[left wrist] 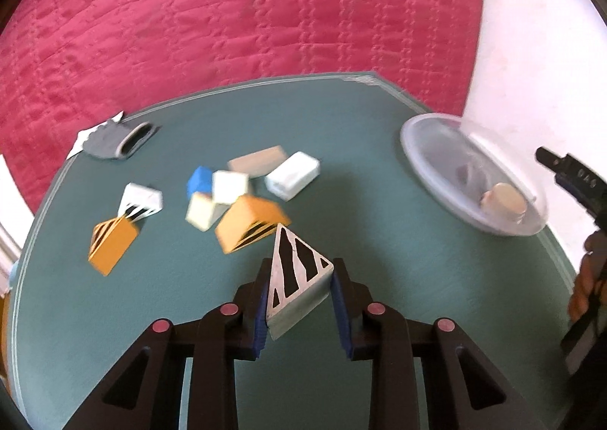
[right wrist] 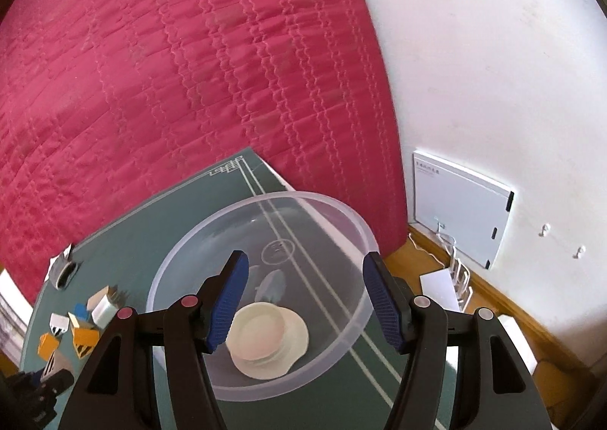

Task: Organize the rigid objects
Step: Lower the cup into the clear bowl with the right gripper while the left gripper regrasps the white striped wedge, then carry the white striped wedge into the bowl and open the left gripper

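Note:
My left gripper (left wrist: 301,291) is shut on a white triangular block with black stripes (left wrist: 294,263), held just above the green table mat (left wrist: 398,297). Beyond it lies a loose pile of blocks: an orange striped one (left wrist: 248,227), a blue one (left wrist: 199,179), white ones (left wrist: 292,176) and a tan one (left wrist: 258,160). My right gripper (right wrist: 306,263) stands open over a clear plastic bowl (right wrist: 341,210) at the mat's right side. Cream round pieces (right wrist: 265,339) lie in the bowl. Nothing is between the right fingers.
A second orange block (left wrist: 112,244) and a white striped block (left wrist: 140,200) lie left of the pile. A grey object (left wrist: 121,138) sits at the mat's far left corner. A red quilt (left wrist: 227,13) lies behind the mat. A white panel (right wrist: 459,210) leans on the wall.

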`<state>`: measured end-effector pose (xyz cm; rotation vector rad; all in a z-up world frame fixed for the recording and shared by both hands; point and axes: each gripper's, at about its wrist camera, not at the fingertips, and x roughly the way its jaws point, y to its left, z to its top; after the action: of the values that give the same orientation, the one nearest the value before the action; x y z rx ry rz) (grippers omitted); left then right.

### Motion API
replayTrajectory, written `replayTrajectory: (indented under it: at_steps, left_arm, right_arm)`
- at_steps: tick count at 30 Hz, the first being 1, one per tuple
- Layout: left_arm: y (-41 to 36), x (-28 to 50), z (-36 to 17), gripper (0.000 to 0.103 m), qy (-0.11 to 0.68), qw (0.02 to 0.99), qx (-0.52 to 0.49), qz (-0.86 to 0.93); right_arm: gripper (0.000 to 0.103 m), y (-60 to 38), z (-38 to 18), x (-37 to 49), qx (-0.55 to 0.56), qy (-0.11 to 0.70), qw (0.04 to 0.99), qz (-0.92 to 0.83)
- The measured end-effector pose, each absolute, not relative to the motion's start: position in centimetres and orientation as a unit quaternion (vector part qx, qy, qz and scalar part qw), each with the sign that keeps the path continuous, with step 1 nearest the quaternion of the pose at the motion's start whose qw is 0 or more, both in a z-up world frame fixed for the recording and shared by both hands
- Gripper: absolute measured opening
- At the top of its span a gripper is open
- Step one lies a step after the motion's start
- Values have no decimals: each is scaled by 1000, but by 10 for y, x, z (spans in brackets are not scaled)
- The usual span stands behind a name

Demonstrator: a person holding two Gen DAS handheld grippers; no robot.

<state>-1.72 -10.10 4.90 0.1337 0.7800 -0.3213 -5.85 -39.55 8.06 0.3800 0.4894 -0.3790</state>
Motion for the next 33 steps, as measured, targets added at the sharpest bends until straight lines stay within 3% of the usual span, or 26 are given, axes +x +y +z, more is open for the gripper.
replayTrajectory:
  at_steps: [28,29,30,32,33]
  left_arm:
    - [-233,15,74,32,340,889,90,-293]
    - [-235,17,74,39,342,888,88,-294]
    - [-237,19,73,53,345,887,85,-295]
    - [-235,21,73,73,344,889,77,-292]
    - [-233,21,73,76,341,892,74,-289]
  right_arm:
    - [64,-402,77,-64,201,221,935,-192]
    - [64,-403,77,-64,202,221,934,-194]
    - [64,-404,76,-64,204,221,934,-195]
    - [64,-405,75,-63,205,223,933,-195]
    - [64,-406,75,-62,206,224,932,-195]
